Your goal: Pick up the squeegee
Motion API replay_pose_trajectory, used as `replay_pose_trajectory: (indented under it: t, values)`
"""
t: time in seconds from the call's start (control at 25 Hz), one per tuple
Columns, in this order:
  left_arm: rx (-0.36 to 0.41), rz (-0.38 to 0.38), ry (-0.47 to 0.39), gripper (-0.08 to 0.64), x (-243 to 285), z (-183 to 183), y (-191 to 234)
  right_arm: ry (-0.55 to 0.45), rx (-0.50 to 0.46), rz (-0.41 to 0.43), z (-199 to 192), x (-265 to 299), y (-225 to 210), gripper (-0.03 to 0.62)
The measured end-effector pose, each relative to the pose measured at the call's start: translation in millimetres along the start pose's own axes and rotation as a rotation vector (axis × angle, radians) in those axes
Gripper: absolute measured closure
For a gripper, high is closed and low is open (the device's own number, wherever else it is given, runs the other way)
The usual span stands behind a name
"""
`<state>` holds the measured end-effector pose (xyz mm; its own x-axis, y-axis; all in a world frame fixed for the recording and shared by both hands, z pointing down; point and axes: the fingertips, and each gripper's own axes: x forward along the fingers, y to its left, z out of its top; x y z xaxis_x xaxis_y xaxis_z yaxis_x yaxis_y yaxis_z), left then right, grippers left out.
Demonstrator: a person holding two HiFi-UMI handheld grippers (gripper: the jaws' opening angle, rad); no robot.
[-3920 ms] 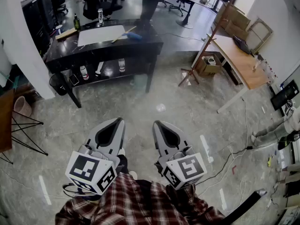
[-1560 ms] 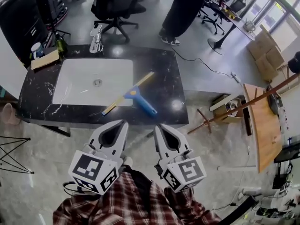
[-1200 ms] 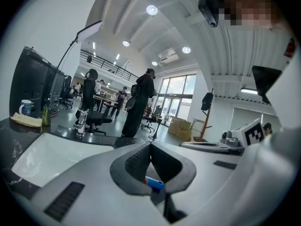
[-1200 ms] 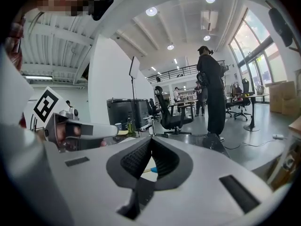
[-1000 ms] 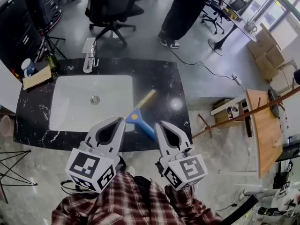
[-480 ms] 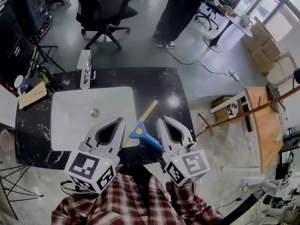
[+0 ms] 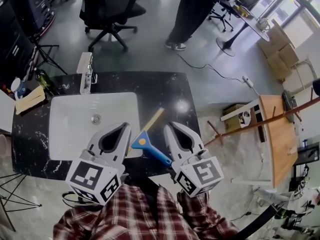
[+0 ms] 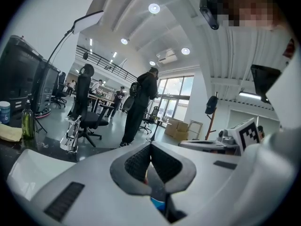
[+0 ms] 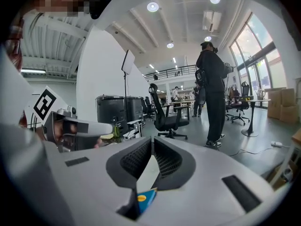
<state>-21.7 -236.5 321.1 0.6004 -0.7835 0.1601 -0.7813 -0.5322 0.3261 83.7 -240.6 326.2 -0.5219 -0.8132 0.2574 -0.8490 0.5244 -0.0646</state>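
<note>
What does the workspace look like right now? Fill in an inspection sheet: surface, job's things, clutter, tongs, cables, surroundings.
Surface: black marble countertop with a white sink basin set in it.
Job's things: squeegee, blue handle, lying on the countertop at the basin's right edge, untouched.
Clutter: faucet, bottle, cup and what looks like a yellowish cloth, along the far-left side.
Tongs: left tongs and right tongs both shut, empty, on either side of the squeegee.
Cables: black cable on the floor beyond the countertop.
Surroundings: office chair, standing person, wooden table, cardboard boxes.
</note>
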Motion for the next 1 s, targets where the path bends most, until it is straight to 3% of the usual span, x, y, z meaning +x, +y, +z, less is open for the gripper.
replay_pose_trajectory:
  t: [0.16, 0.44, 0.52, 0.76, 1.0]
  values:
    - [-0.008, 0.004, -0.008, 0.551, 3, 1, -1, 0.051, 0.0, 0.014, -5, 2, -8, 0.577]
    - [-0.013, 0.012, -0.016, 0.551, 8, 1, 1, 0.123, -0.01, 0.056, -13, 8, -8, 0.423]
    - [-0.013, 0.016, -0.021, 0.551, 8, 1, 0, 0.139, -0.017, 0.081, -15, 7, -6, 0.407]
    - [-0.01, 0.032, -0.027, 0.551, 4, 0, 2, 0.241, -0.053, 0.178, -32, 7, 4, 0.4]
    - [-0.028, 0.066, -0.027, 0.551, -7, -5, 11, 0.421, -0.139, 0.248, -82, 9, 13, 0.4]
